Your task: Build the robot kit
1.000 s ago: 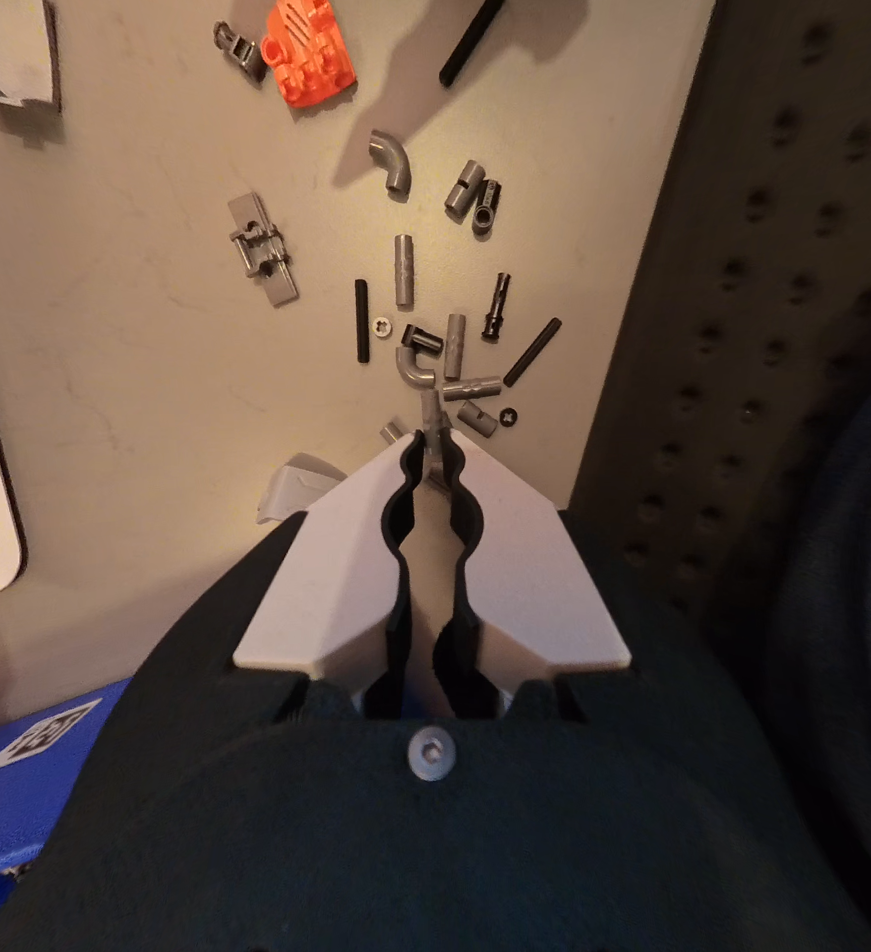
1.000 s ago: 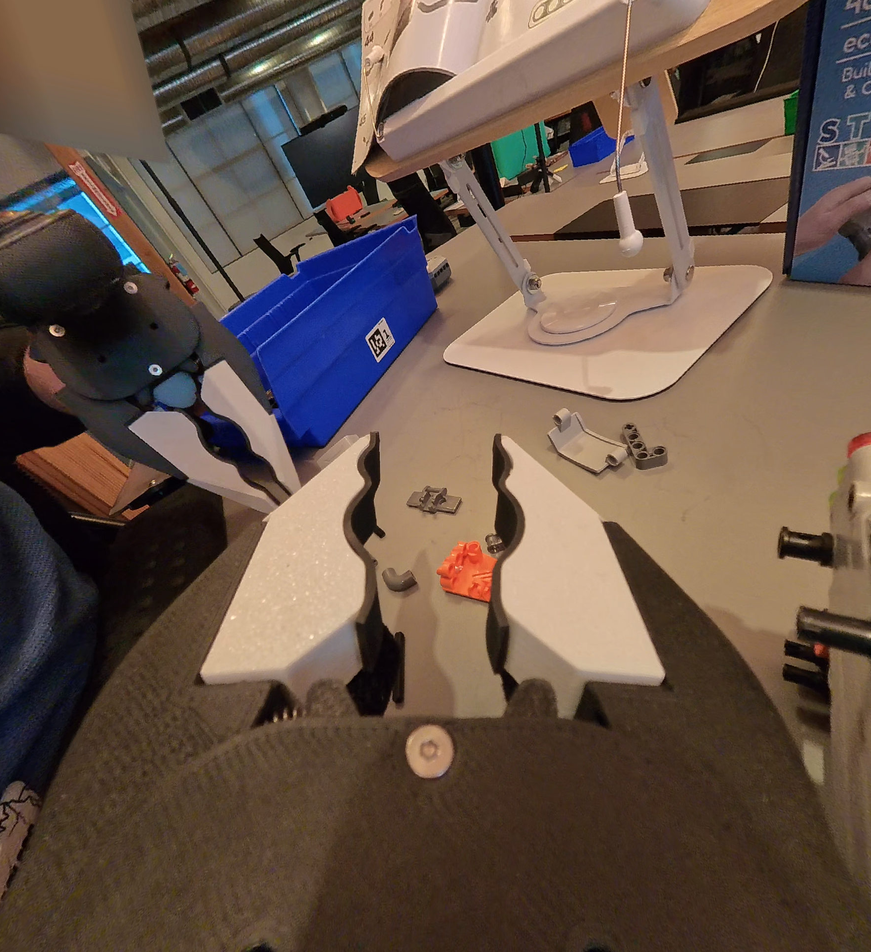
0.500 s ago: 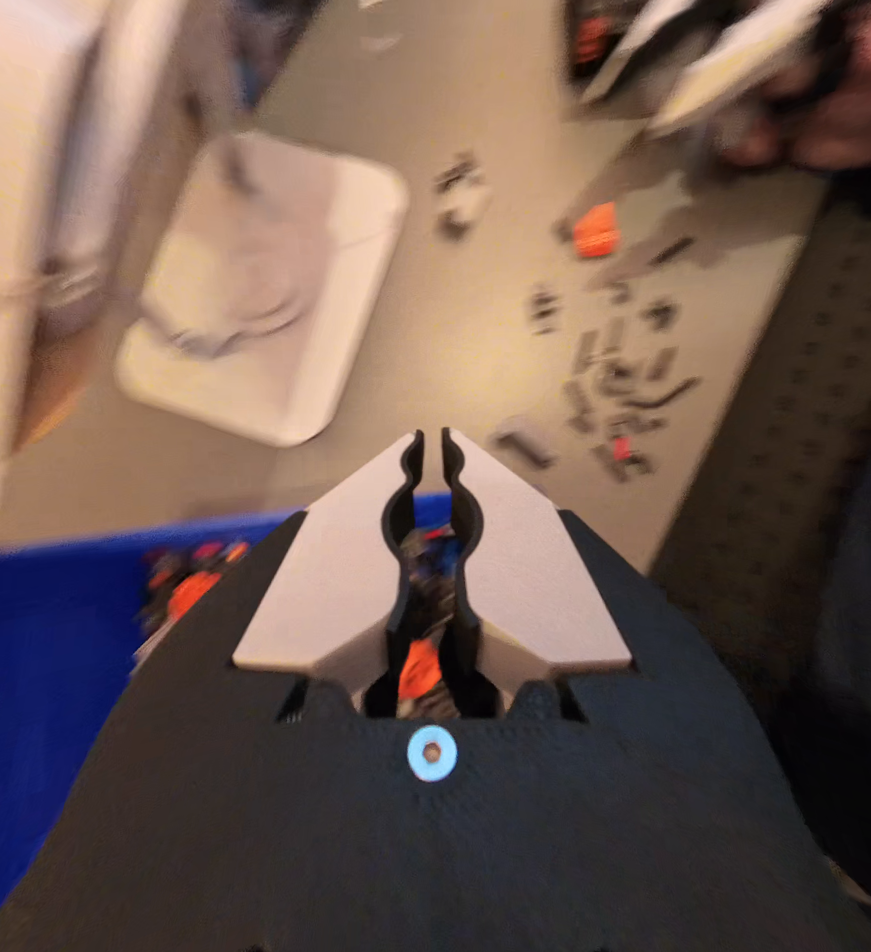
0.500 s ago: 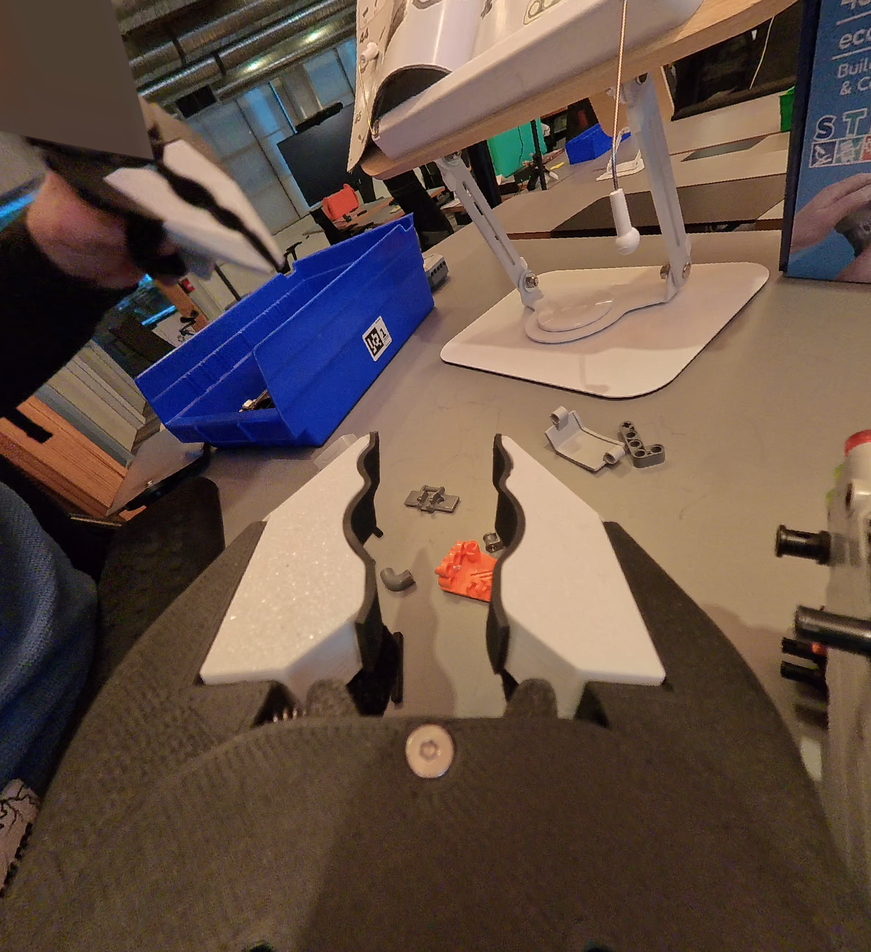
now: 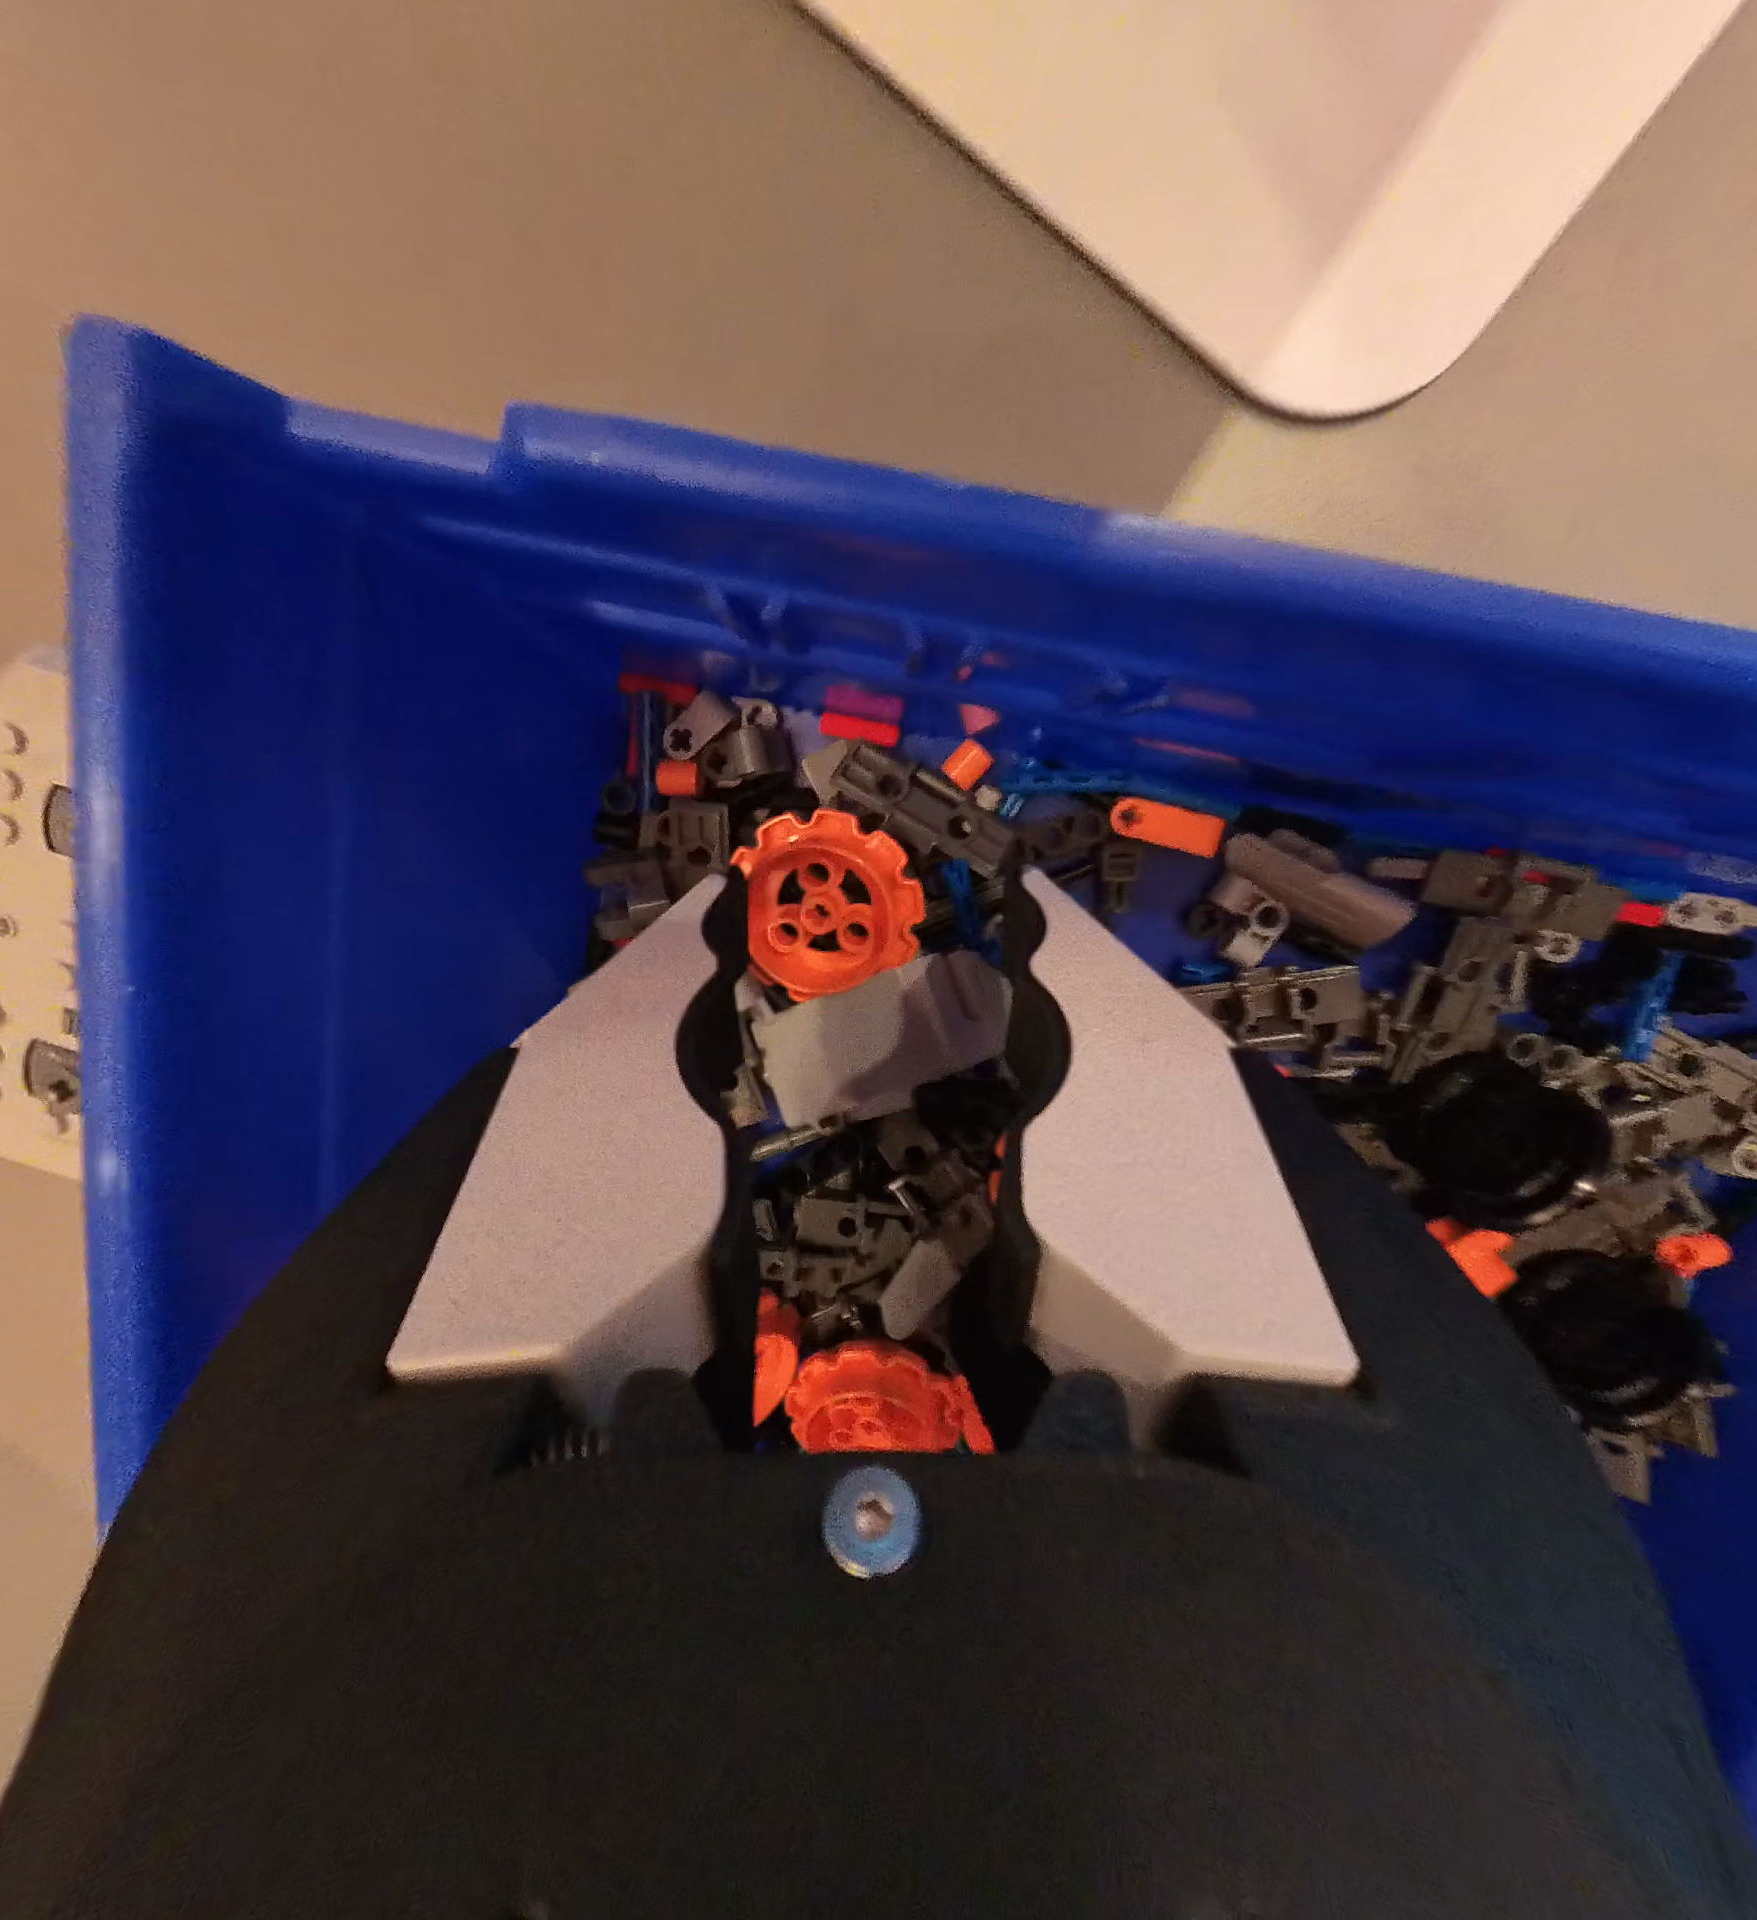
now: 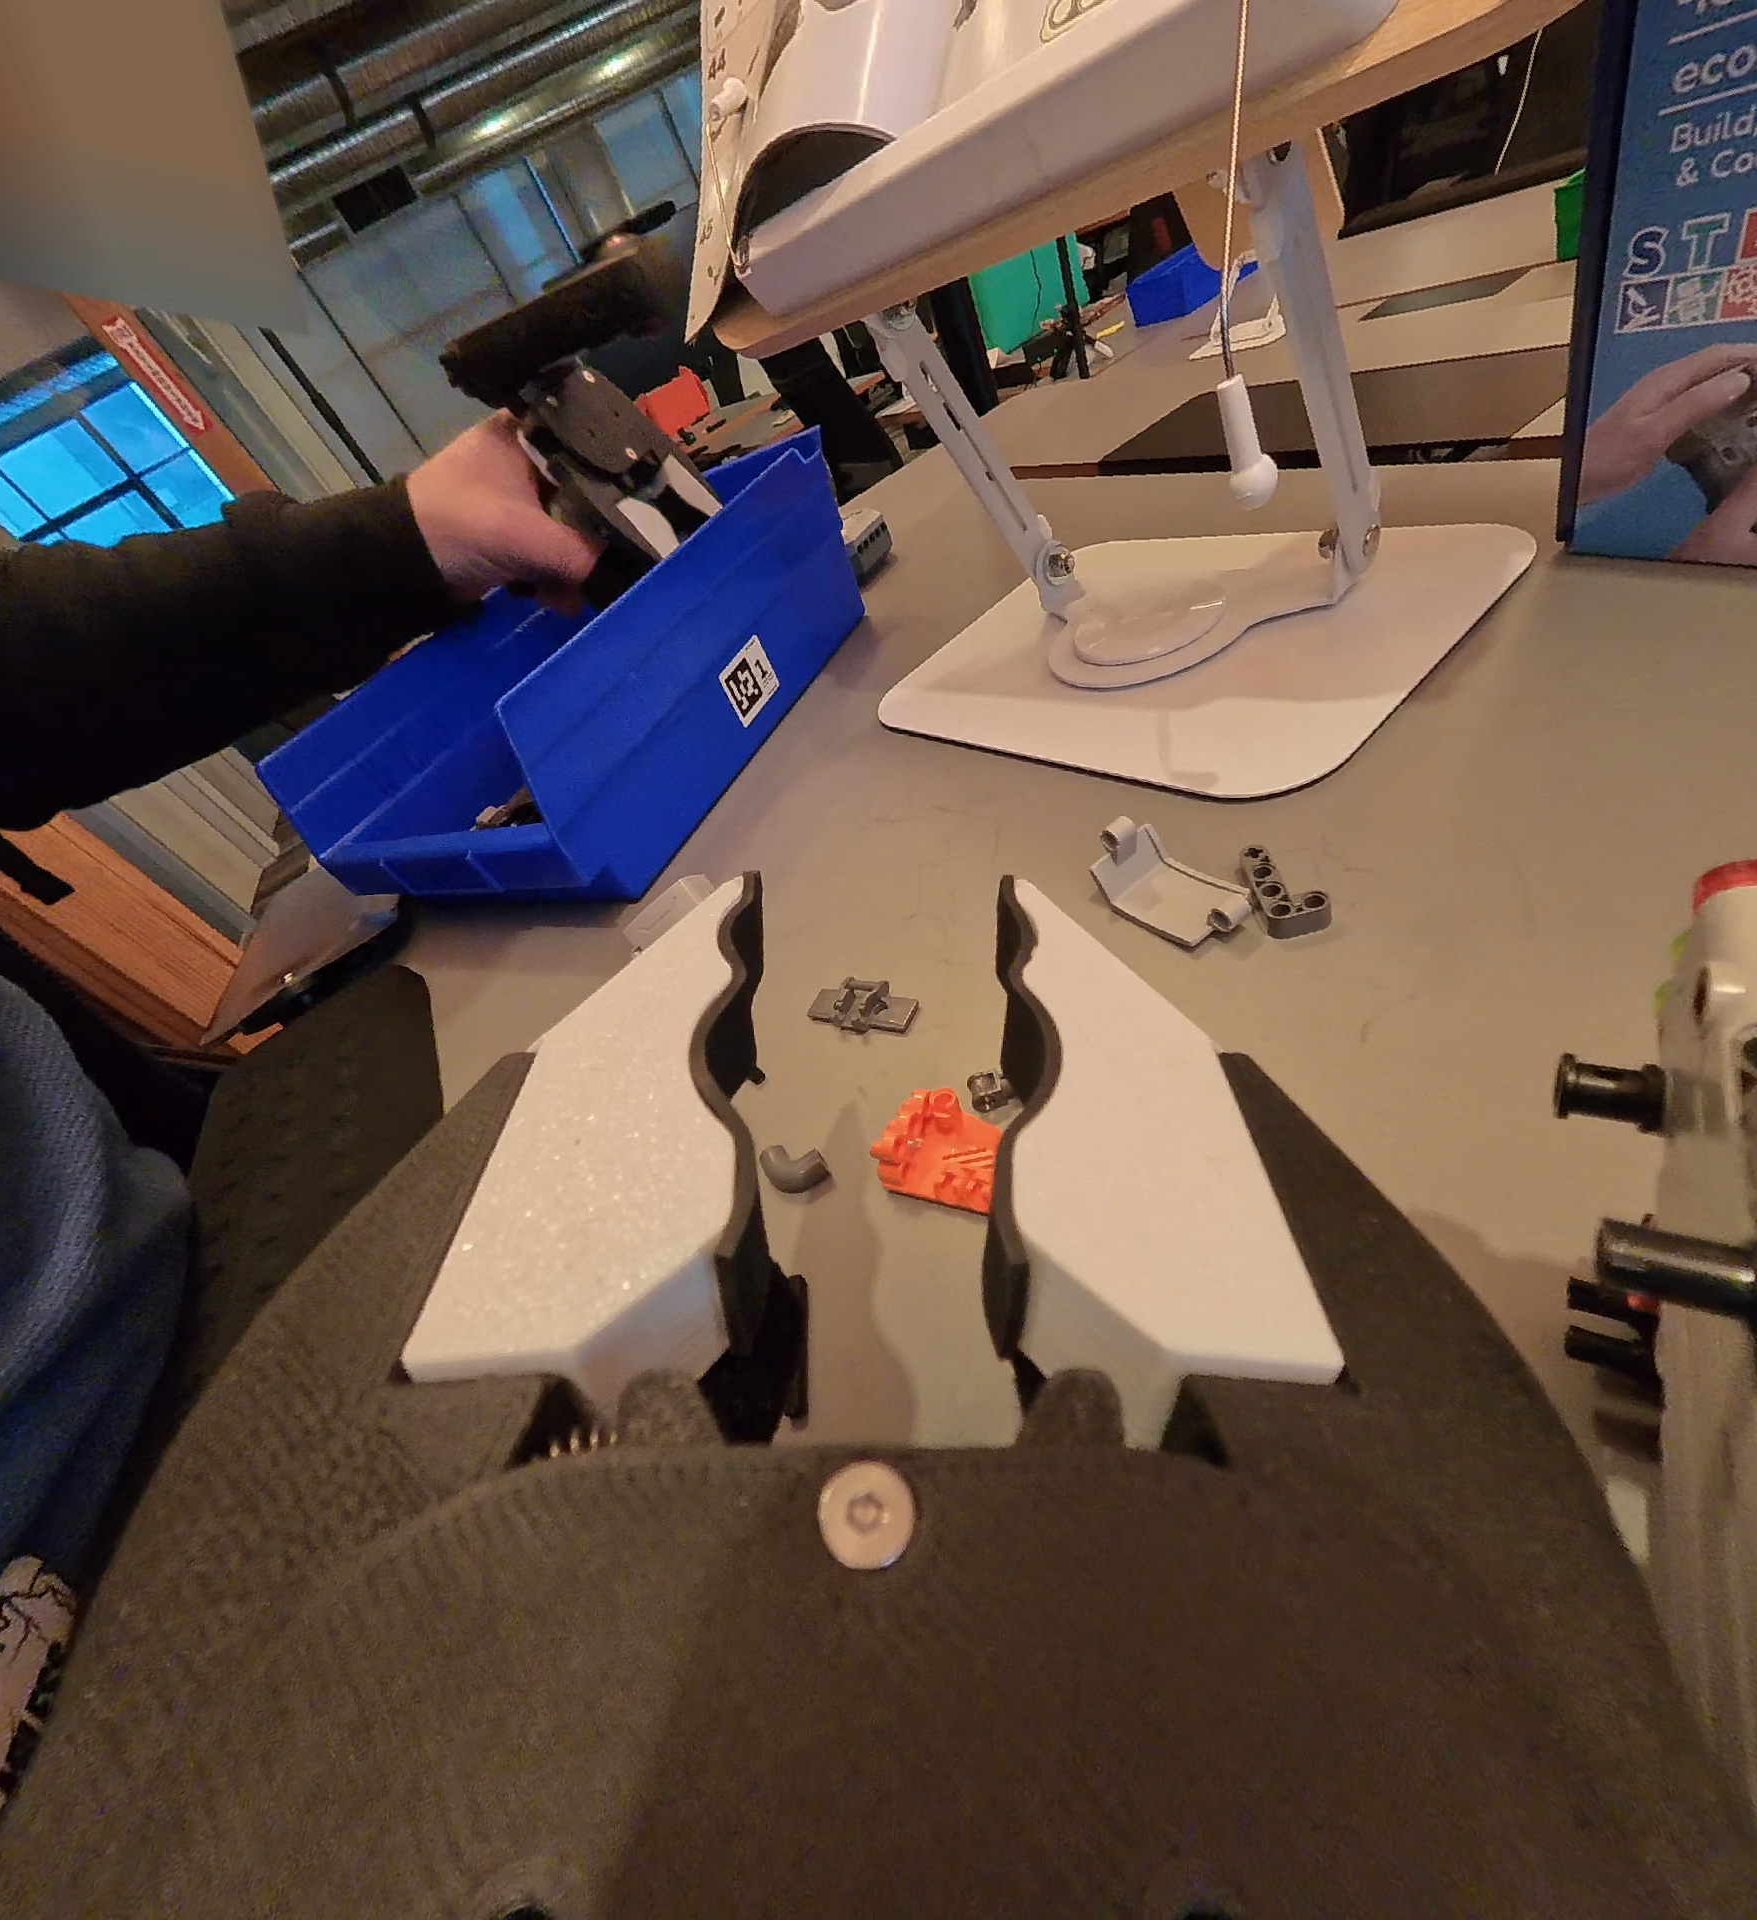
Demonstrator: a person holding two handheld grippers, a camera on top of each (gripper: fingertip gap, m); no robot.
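left hand-held gripper (image 5: 869, 894) hangs over the blue bin (image 5: 354, 790), jaws parted, gripping nothing; orange gear wheel (image 5: 827, 902) straight below the tips, grey panel piece (image 5: 869, 1039) just behind it. right hand-held gripper (image 6: 874, 904) wide open, empty, above the worktop (image 6: 1476, 935), orange piece (image 6: 934, 1148) nearest. bin floor mostly buried, edges blurred.

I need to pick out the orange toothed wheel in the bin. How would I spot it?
Look into the blue bin under the left gripper. In its jumble of grey and black parts, the orange wheel lies just beyond the open fingertips, face up. It is round, with a notched rim and a ring of holes; a second one lies lower, mostly hidden.
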